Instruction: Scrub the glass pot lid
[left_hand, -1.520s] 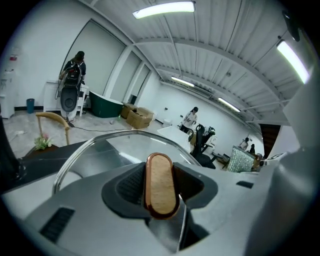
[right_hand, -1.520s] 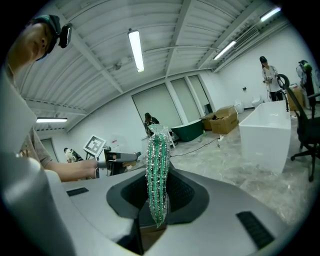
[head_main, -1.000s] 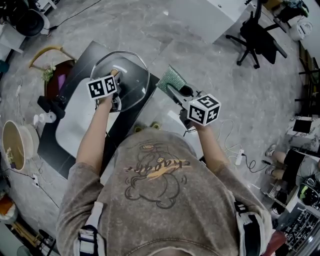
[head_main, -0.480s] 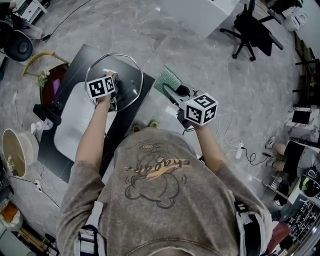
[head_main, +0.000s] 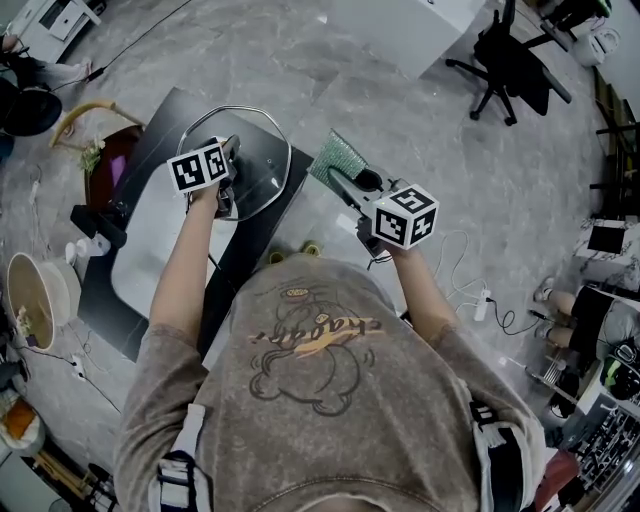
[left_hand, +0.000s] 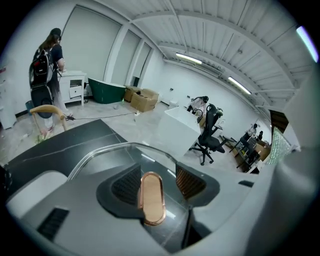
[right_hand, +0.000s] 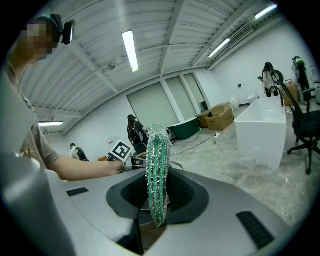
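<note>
The glass pot lid (head_main: 258, 160) lies over the black counter beside the white sink (head_main: 150, 250). My left gripper (head_main: 233, 180) is over its middle. In the left gripper view the lid's copper handle (left_hand: 151, 197) stands between the jaws of my left gripper (left_hand: 157, 182). The jaws are opening, and glass shows in the gap between the handle and the right pad. My right gripper (head_main: 350, 180) is to the right of the lid, shut on a green scrub sponge (head_main: 340, 155). The sponge (right_hand: 158, 170) stands upright between the jaws of my right gripper (right_hand: 159, 192).
A black faucet fitting (head_main: 95, 215) sits at the sink's left edge, with a round bowl (head_main: 30, 290) on the floor beyond. An office chair (head_main: 510, 60) and a white table (head_main: 400, 30) stand far right. Cables (head_main: 470, 290) trail on the floor. A person (left_hand: 45, 65) stands far left.
My left gripper's cube has shifted a little up and left over the lid. The right gripper and its sponge have stayed in about the same place.
</note>
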